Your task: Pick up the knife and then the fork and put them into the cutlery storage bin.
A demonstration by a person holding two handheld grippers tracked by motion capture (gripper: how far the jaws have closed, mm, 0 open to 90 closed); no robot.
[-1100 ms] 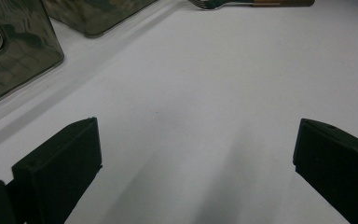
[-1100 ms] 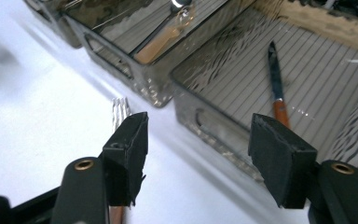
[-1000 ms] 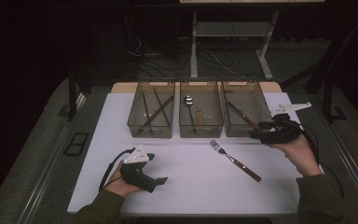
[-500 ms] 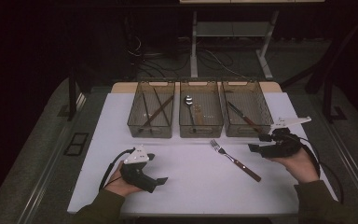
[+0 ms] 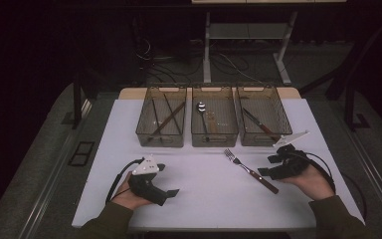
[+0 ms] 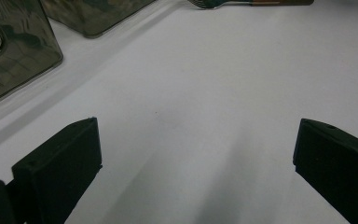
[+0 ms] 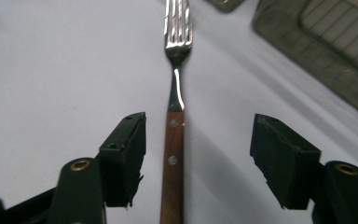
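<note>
A fork [image 5: 248, 171] with a wooden handle lies at an angle on the white table [image 5: 209, 194], tines toward the bins. My right gripper [image 5: 267, 166] hangs low over its handle end, open. In the right gripper view the fork [image 7: 173, 154] runs straight up between the two black jaws of that gripper [image 7: 198, 126], nearer the left jaw, and neither pad touches it. My left gripper [image 5: 165, 180] rests in the person's hand near the front left of the table. It [image 6: 198, 126] is open, with nothing but bare table between its jaws.
Three clear bins stand in a row at the back. The left bin [image 5: 160, 138] holds chopsticks [image 5: 166, 118], the middle bin [image 5: 214, 139] a spoon [image 5: 201, 108], and the right bin [image 5: 263, 139] a knife [image 5: 256, 122]. Beyond the table edges lie a dark floor and metal frame legs.
The right hand has come down and back from beside the right bin toward the fork, so its jaws now straddle the handle. The left hand has stayed in place.
</note>
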